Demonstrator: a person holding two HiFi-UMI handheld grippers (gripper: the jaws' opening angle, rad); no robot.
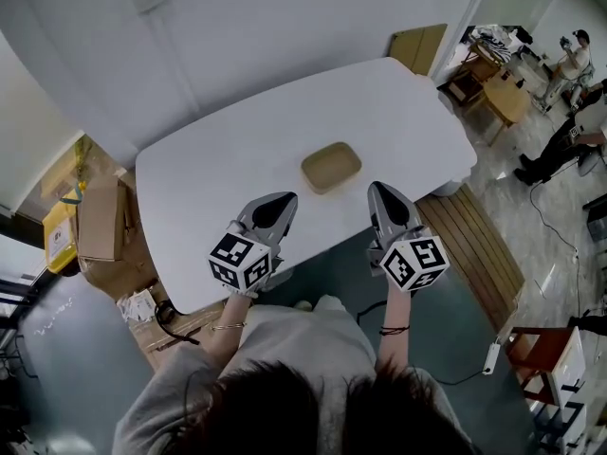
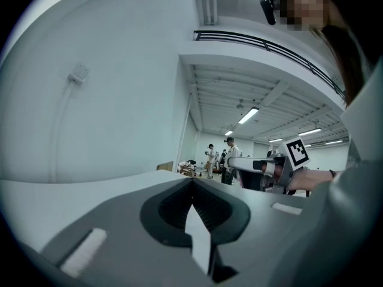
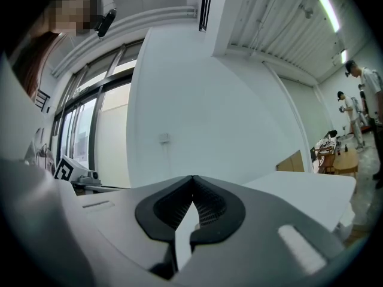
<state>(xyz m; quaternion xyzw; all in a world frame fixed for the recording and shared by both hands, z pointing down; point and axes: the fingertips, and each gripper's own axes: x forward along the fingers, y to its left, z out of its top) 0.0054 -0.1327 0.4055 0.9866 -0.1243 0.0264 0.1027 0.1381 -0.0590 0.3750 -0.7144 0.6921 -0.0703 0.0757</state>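
Head view: left gripper (image 1: 287, 197) and right gripper (image 1: 376, 188), jaws pressed together and empty, hover near tan dish (image 1: 331, 167) on white table (image 1: 228, 159).

A shallow dish (image 1: 331, 167) lay on the table (image 1: 218, 173), nearer its front edge than its back. Before the dish, one to each side, the left gripper (image 1: 282, 200) and the right gripper (image 1: 377, 188) were above that front edge (neither touching the dish). Cardboard boxes (image 1: 98, 218) stood on the floor left of the table, and a slatted board (image 1: 474, 245) lay to its right.
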